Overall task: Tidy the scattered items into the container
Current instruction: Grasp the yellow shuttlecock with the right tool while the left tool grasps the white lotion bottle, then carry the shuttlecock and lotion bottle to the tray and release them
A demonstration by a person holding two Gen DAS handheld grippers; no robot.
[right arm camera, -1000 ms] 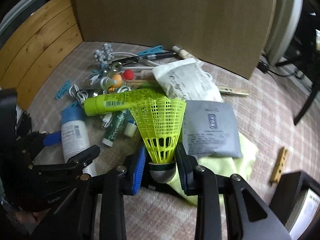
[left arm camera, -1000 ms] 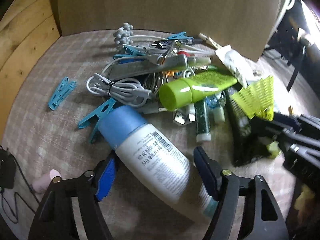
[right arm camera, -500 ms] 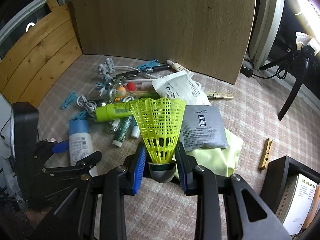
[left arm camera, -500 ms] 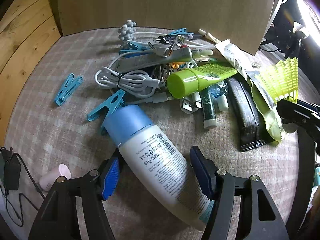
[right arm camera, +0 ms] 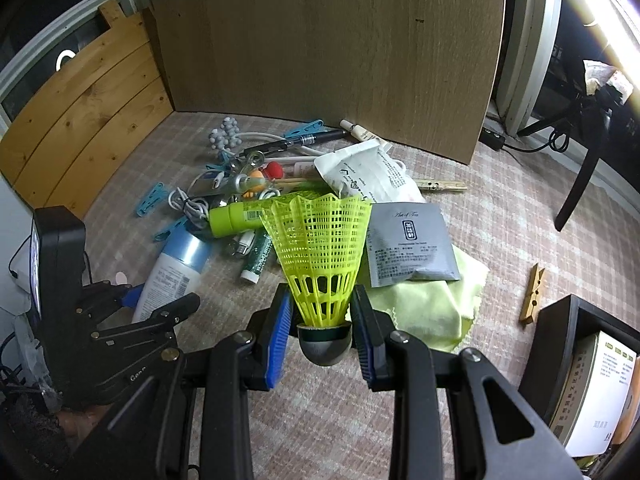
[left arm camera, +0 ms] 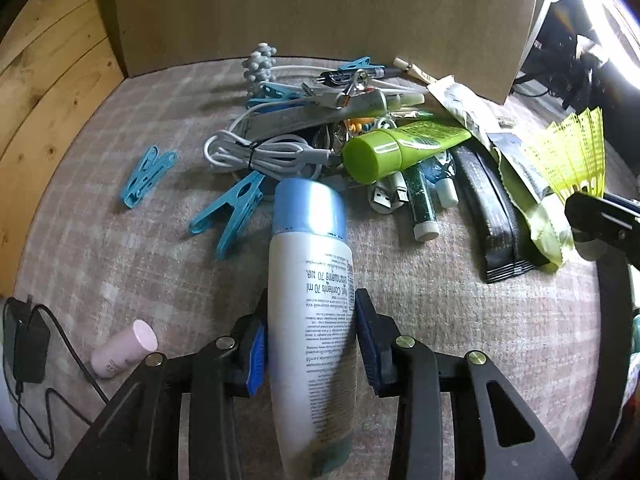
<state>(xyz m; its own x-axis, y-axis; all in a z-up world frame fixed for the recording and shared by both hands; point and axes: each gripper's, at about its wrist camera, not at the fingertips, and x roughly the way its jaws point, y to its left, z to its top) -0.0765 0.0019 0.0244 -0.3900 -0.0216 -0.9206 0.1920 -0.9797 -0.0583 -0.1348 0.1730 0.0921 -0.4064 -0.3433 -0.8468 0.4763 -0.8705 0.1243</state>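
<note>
My left gripper (left arm camera: 309, 336) is shut on a white bottle with a blue cap (left arm camera: 310, 300), which points away from me towards the pile; the bottle also shows in the right wrist view (right arm camera: 172, 272). My right gripper (right arm camera: 323, 326) is shut on the cork base of a yellow shuttlecock (right arm camera: 322, 248), held above the carpet; the shuttlecock also shows at the right edge of the left wrist view (left arm camera: 576, 156). A dark open box (right arm camera: 580, 364) with a carton inside sits at the lower right of the right wrist view.
A pile lies on the checked carpet: green tube (left arm camera: 400, 148), white cable (left arm camera: 264, 152), blue clothes pegs (left arm camera: 228, 212), grey sachet (right arm camera: 412, 248), yellow cloth (right arm camera: 432, 304), black pouch (left arm camera: 496, 216). A pink tube (left arm camera: 122, 350) and charger (left arm camera: 28, 344) lie left. A wooden peg (right arm camera: 532, 294) lies right. A brown board (right arm camera: 328, 40) stands behind.
My left gripper closed on the bottle, which now lies straight along the fingers. My right gripper lifted the shuttlecock up and back from the pile.
</note>
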